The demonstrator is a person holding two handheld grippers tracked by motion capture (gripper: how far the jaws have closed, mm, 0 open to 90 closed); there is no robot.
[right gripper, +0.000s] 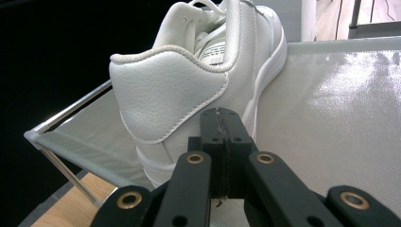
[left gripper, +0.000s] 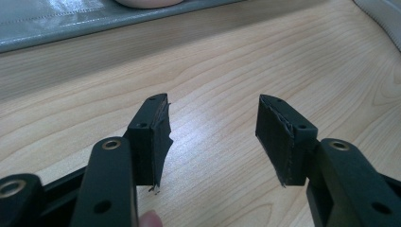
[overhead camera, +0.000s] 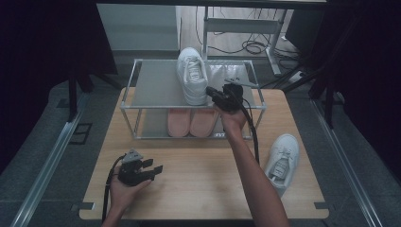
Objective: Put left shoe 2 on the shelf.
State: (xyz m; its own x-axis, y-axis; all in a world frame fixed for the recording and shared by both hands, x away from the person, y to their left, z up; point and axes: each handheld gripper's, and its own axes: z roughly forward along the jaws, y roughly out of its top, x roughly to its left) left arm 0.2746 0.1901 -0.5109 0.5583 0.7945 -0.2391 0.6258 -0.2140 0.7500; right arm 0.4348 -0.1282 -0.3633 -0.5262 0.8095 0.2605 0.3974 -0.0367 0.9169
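White shoe stood on the top shelf of the rack at the far side of the table, heel toward the near side; right gripper sat at that heel, its jaws pressed together with nothing seen between them. Left gripper rested low over the near left of the table, jaws spread and empty. Second white shoe lay on the table's near right, and pink slippers sat on the rack's lower shelf.
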